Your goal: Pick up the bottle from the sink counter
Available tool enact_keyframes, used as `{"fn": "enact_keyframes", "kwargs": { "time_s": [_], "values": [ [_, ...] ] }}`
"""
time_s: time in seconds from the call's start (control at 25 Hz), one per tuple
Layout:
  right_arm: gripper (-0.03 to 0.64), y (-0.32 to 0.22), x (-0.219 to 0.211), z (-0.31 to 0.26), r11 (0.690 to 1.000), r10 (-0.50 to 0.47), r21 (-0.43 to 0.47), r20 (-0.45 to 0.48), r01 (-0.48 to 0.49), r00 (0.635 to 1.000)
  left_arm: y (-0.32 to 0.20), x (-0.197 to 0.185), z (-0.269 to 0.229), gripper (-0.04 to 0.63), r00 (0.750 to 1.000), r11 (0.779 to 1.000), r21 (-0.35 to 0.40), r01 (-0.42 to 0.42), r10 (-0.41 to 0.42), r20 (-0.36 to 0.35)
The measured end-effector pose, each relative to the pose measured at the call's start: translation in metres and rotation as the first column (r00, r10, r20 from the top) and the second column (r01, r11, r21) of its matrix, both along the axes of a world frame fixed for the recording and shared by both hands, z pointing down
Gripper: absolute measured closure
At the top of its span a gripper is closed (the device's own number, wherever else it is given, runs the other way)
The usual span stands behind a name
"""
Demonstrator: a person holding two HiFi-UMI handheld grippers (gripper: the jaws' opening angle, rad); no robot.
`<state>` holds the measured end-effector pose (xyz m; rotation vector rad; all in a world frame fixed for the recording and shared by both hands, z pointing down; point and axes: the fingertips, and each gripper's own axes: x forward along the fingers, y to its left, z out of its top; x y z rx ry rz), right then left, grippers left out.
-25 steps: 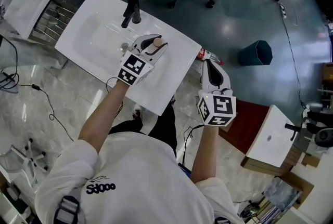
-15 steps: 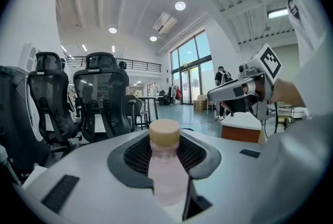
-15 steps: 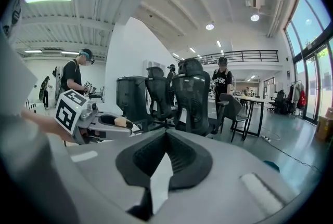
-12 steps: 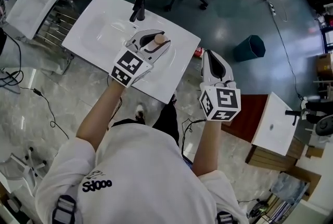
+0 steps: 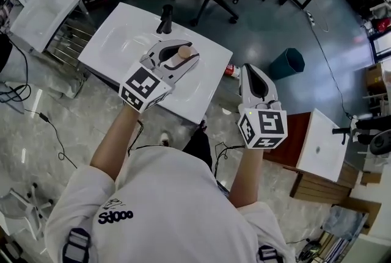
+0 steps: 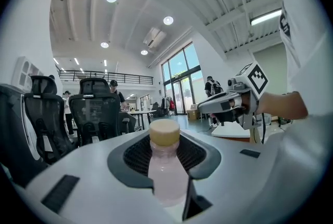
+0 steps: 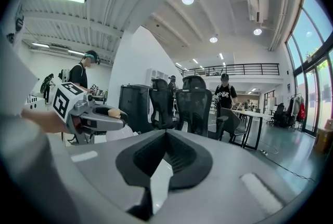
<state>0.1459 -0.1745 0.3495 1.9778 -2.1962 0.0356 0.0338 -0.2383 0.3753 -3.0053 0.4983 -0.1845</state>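
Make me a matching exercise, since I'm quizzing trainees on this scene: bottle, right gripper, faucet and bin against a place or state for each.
Things:
1. bottle
2. right gripper
3. faucet
4. bin

Places or states:
A. teal, standing on the floor
B. jaws together, nothing between them
C. black, at the far edge of the sink counter
D. clamped between the jaws of the left gripper

Pairs: 1-D, 2-B, 3-C, 4-A
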Motion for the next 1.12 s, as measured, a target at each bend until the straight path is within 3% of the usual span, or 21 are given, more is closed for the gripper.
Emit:
{"fn": "enact_keyframes", "kwargs": {
  "time_s": [0.32,1.12],
  "values": [
    [0.606,0.011,-0.022,-0.001,0.999,-0.042,0.0,-0.03,0.042,0.999,0.012,-0.017,-0.013,0.468,1.0,1.0,0.0,0.014,-0.014,-0.016],
    [0.606,0.012,-0.021,0.011,0.999,-0.012,-0.036,-0.035,0.011,0.999,0.011,-0.023,-0.002,0.468,1.0,1.0,-0.011,0.01,-0.01,0.02]
  ]
}}
